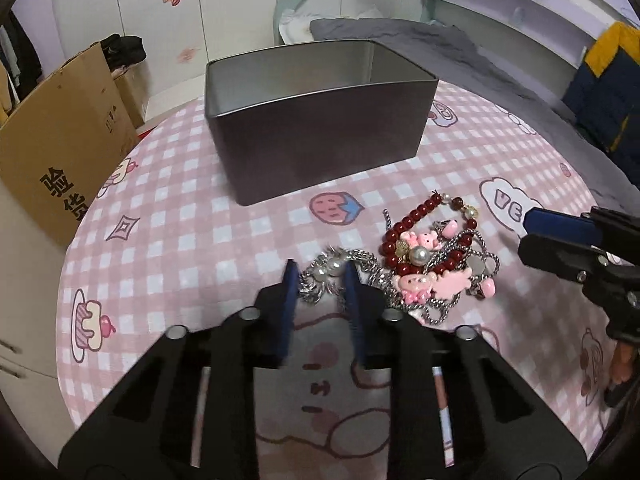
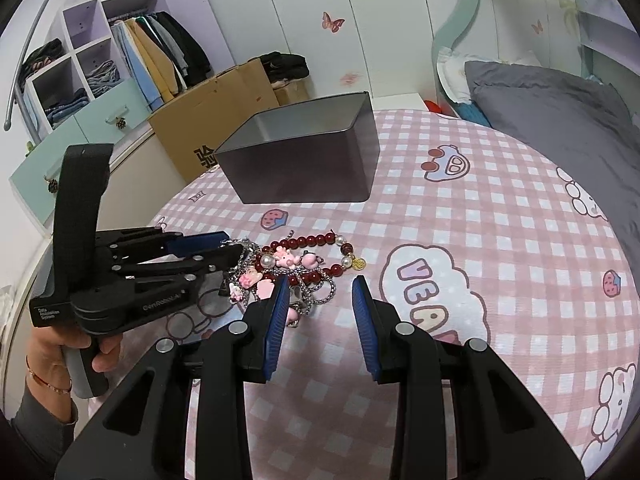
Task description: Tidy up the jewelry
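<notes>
Left gripper (image 1: pixel 318 278): blue pads are held apart around the silver chain with pearls (image 1: pixel 336 270); whether the pads touch it cannot be told.
Right gripper (image 2: pixel 322 300): jaws are spread wide — nothing is seen between them; its left pad lies just beside the pile's near side.
Jewelry pile (image 2: pixel 296 268): a tangle is seen on the pink checked cloth (image 2: pixel 500 216), near the middle of the surface, closer to the near edge than the tin.
Red bead bracelet (image 1: pixel 420 220): it is looped over the silver chains, with pearl and gold beads at its far end.
Pink charms (image 1: pixel 424 284): pig-shaped pieces are scattered through the tangle.
Metal tin (image 1: pixel 320 120): open-topped and rectangular — it is set toward the far edge of the surface, well apart from the pile; no jewelry is seen in the visible part of its inside.
Cardboard box (image 1: pixel 60 140): it is seen beyond the left edge.
</notes>
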Available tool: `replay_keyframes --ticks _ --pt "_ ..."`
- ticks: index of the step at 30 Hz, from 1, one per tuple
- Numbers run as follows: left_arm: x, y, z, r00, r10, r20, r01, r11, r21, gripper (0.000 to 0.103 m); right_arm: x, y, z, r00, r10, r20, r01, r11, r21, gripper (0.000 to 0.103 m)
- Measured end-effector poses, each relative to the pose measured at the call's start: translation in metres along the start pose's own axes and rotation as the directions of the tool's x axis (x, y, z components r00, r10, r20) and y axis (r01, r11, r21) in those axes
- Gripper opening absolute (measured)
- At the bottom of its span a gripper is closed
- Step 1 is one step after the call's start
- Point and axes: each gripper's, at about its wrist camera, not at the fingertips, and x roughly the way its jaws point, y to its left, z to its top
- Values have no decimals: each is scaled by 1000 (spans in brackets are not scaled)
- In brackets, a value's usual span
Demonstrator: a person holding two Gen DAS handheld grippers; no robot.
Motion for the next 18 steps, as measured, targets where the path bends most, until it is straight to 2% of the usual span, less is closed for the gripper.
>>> replay_keyframes --ticks 2,5,8,14,18 --pt "-3 7 -3 1000 -26 0 26 999 -25 9 0 0 0 1000 0 1 0 1000 -2 30" --pt "-8 24 -6 993 -117 6 117 988 -97 9 0 3 1 1000 3 2 -3 1000 -6 30" --pt "-17 40 -9 986 -164 35 168 974 -152 9 0 9 2 1000 6 5 -6 1000 -21 30" --pt "-26 59 -13 975 -213 68 223 950 -219 9 5 28 8 1000 20 0 -20 997 -71 30" --pt "-35 67 -15 972 -214 94 230 943 -238 9 17 50 12 999 30 -16 -32 991 -130 30"
